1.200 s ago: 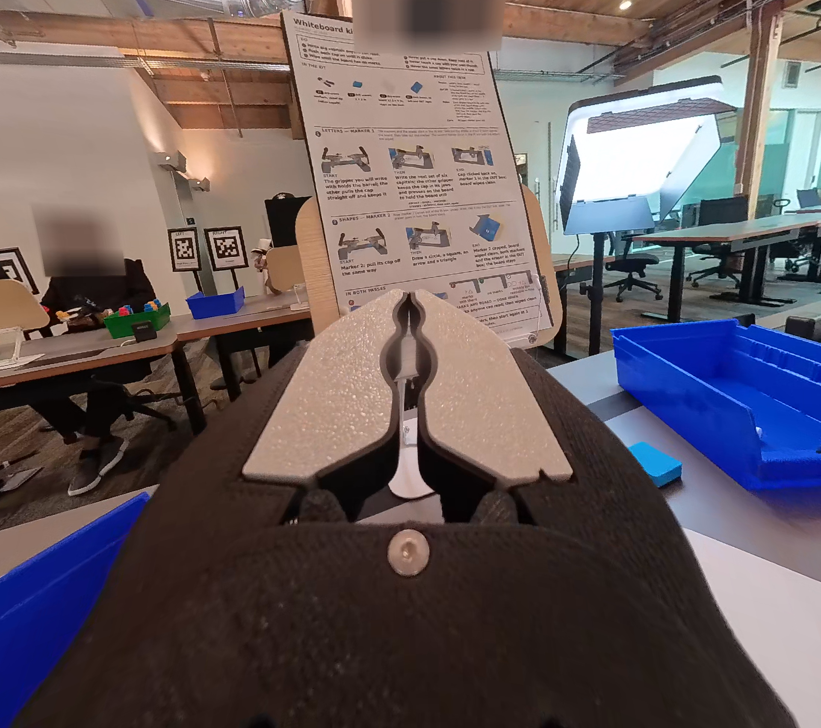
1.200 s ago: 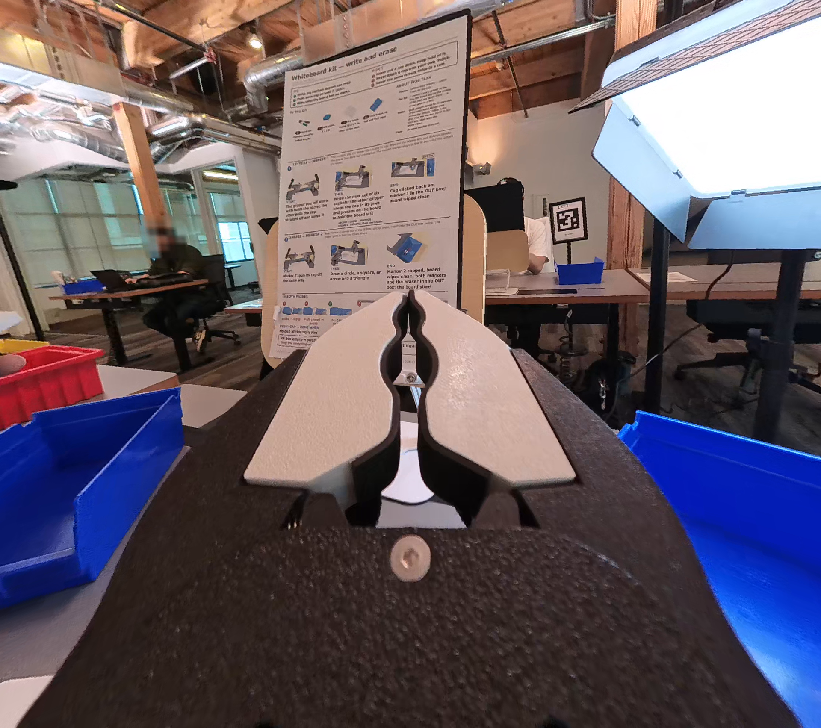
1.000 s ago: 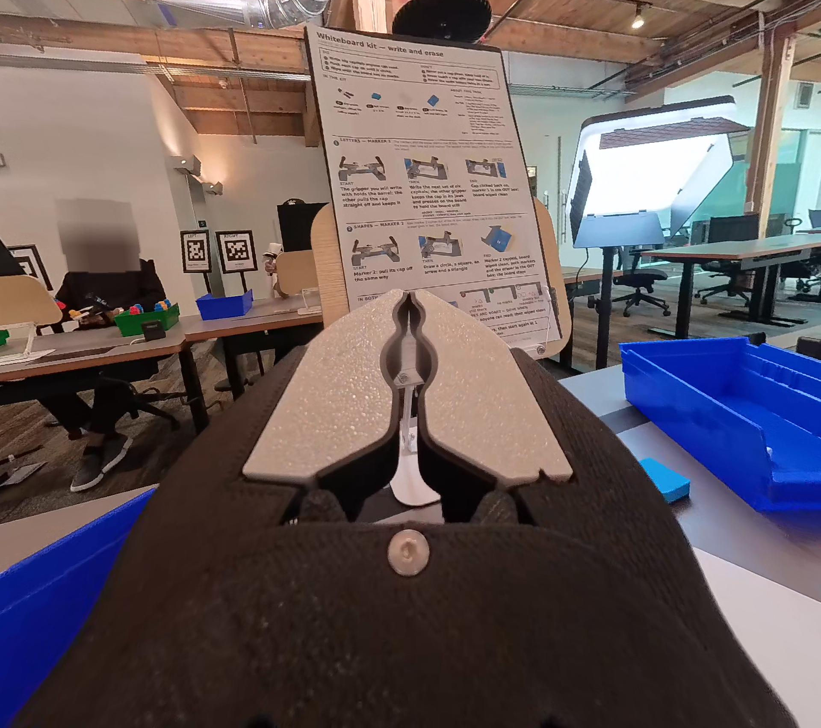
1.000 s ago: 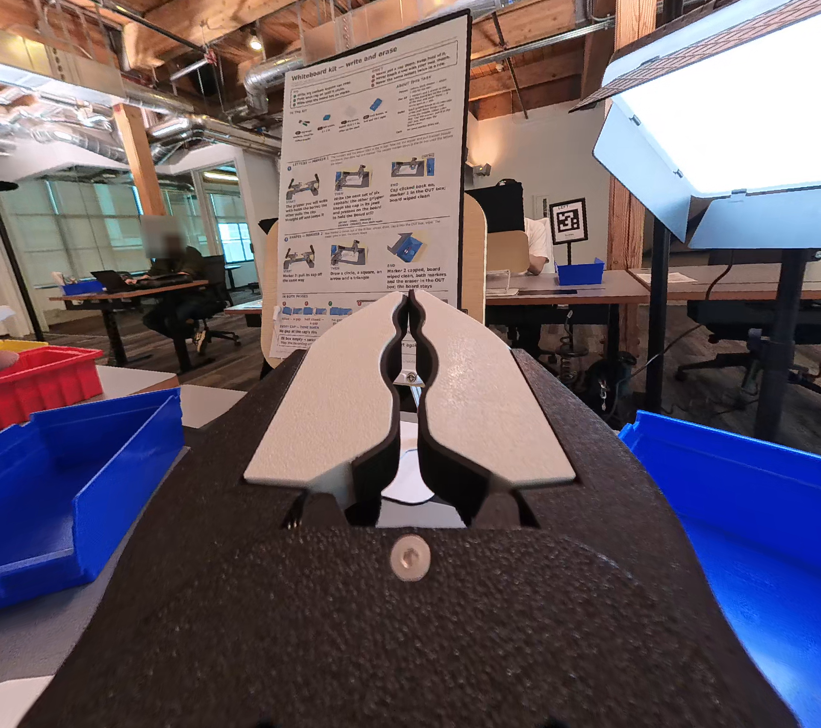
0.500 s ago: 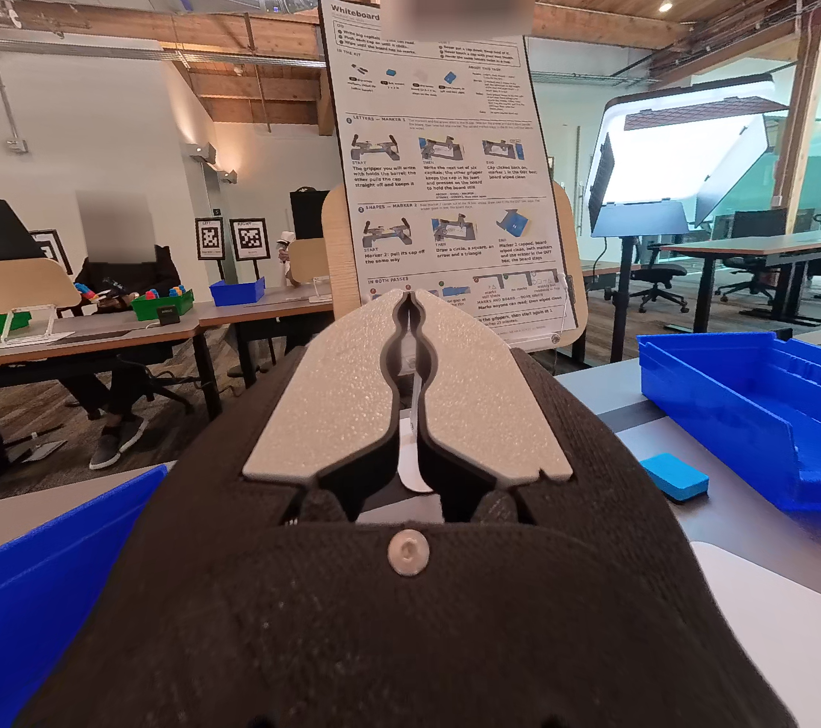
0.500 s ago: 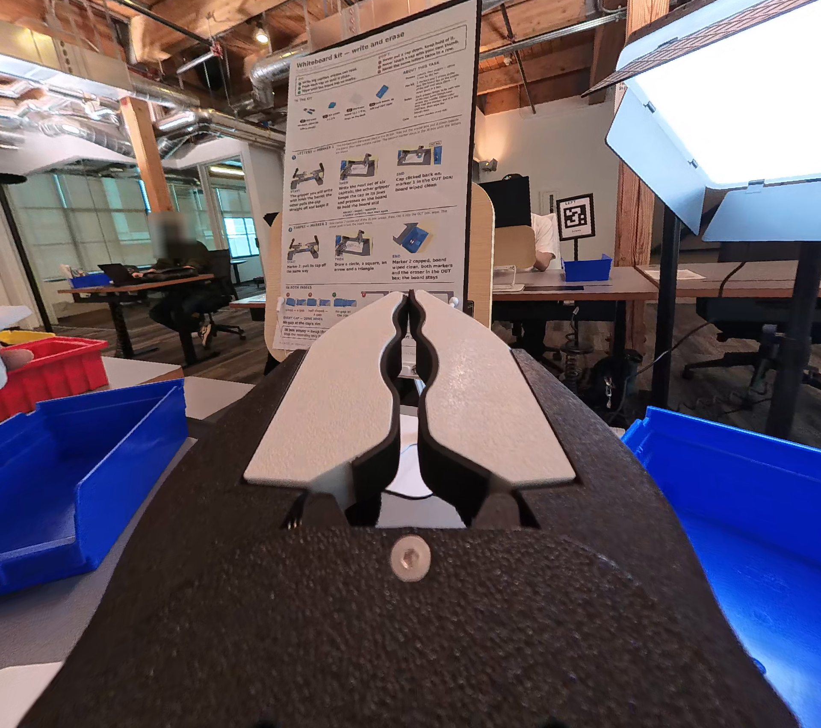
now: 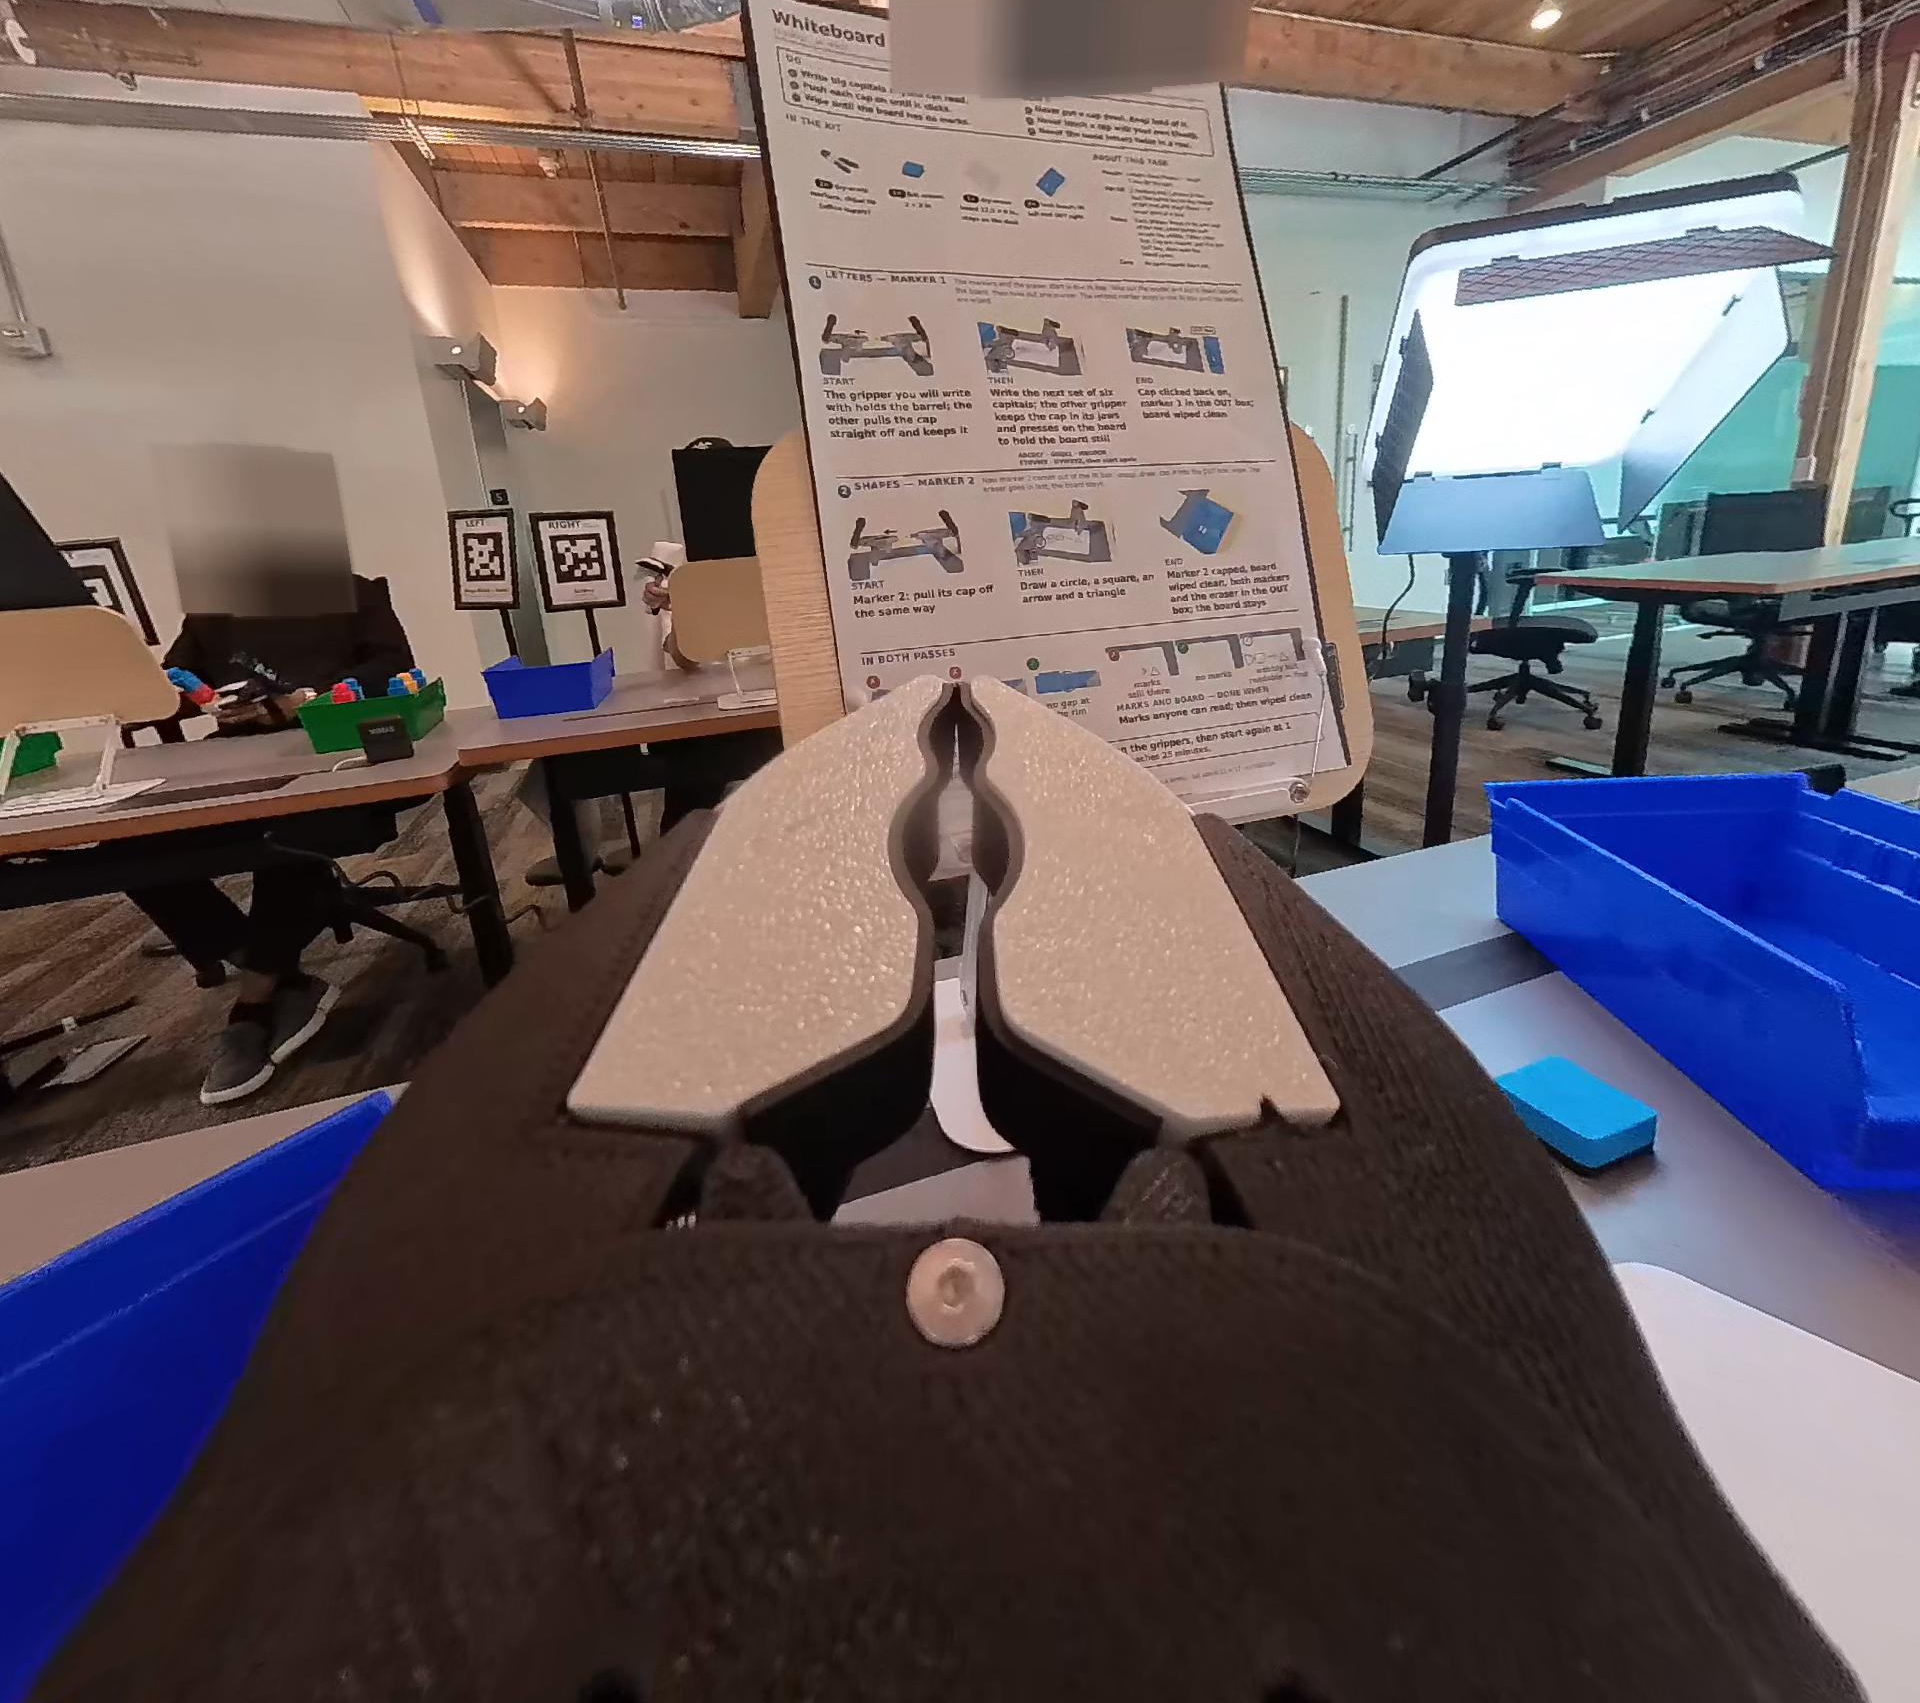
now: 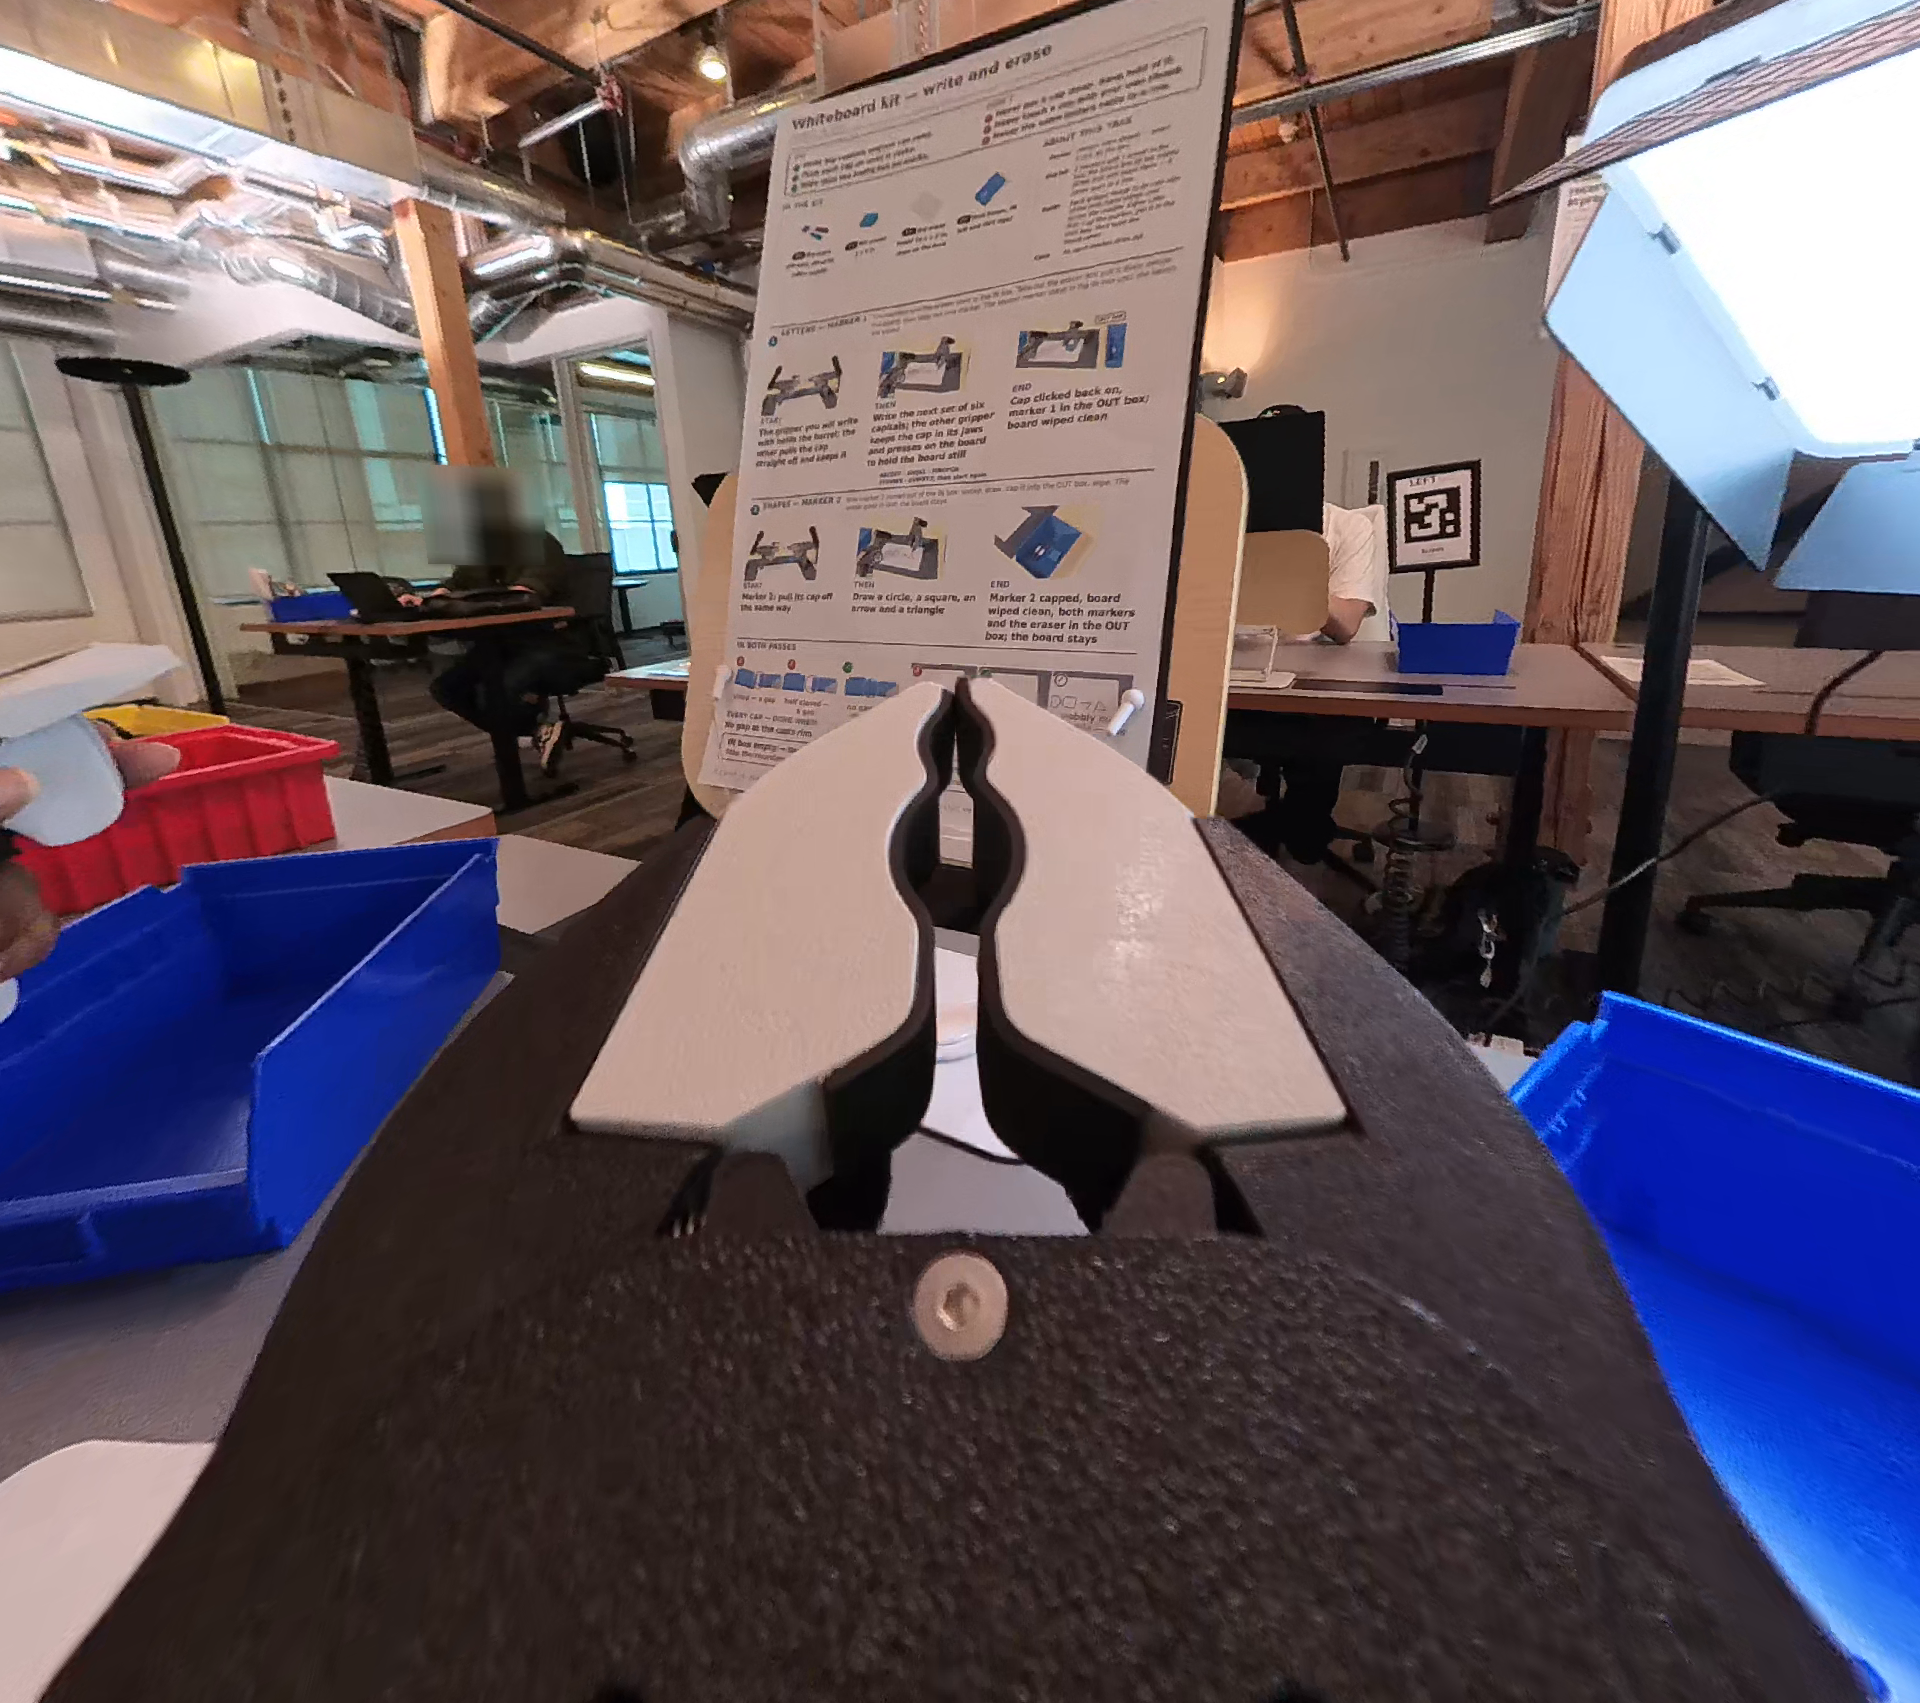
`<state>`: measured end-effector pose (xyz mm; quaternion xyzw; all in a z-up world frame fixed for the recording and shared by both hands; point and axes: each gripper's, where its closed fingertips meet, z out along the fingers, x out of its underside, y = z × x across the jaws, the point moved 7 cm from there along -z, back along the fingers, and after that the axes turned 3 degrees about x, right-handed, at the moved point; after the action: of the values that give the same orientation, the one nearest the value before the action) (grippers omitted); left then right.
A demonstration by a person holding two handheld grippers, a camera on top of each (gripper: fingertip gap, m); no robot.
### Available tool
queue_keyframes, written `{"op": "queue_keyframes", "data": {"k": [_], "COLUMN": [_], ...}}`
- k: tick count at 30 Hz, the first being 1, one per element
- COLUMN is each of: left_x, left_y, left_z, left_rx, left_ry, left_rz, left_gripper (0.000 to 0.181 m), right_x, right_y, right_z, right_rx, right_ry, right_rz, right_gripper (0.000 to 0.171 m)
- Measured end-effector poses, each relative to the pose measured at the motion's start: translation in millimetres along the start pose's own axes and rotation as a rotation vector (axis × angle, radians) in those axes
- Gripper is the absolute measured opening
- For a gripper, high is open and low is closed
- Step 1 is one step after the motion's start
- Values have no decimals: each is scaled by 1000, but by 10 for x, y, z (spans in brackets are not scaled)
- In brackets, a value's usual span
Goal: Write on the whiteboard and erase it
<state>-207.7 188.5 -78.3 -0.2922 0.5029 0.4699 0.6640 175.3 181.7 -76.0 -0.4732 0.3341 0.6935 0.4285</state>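
My left gripper (image 7: 956, 695) is shut and empty, held level above the grey table. A blue eraser (image 7: 1574, 1125) lies on the table to its right, apart from it. A corner of the whiteboard (image 7: 1797, 1414) shows at the lower right of the left wrist view and at the lower left of the right wrist view (image 8: 73, 1549). My right gripper (image 8: 956, 689) is shut and empty too. No marker shows in either view.
An upright instruction sheet (image 7: 1039, 406) stands straight ahead and also shows in the right wrist view (image 8: 977, 427). Blue bins flank the grippers (image 7: 1714, 957) (image 7: 145, 1310) (image 8: 218, 1040) (image 8: 1756, 1258). A red bin (image 8: 218, 796) and a hand (image 8: 135, 760) show at the left. Across from one pair of fingers to the other is roughly 35 centimetres.
Both grippers stayed shut. The left view swung left, so the sheet and eraser drifted right. The right view tilted and blurred slightly, and a hand came into its left edge.
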Motion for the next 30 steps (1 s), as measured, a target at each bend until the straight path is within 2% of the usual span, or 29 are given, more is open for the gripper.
{"op": "queue_keyframes", "data": {"k": [13,18,20,22,24,29,30], "left_x": [-5,-302,-425,-474,-401,171,334], "left_y": [41,240,394,577,757,1207,1277], "left_z": [-16,-82,-113,-154,-188,-256,-250], "left_rx": [-8,-52,-71,-93,-93,-178,-181], "left_ry": [-1,3,48,135,289,642,710], "left_rz": [1,12,15,39,62,36,-21], "left_gripper": [0,0,0,0,0,0,19], "right_x": [-14,-24,-35,-13,43,341,417], "right_y": [169,482,605,680,719,706,699], "right_z": [-3,31,32,9,-57,-366,-436], "right_rx": [-93,-367,-404,-389,-381,-390,-389], "right_ry": [-6,147,209,258,303,418,441], "right_rz": [-35,-70,-130,-194,-227,-198,-189], "right_gripper": [0,0,0,0,0,0,0]}}
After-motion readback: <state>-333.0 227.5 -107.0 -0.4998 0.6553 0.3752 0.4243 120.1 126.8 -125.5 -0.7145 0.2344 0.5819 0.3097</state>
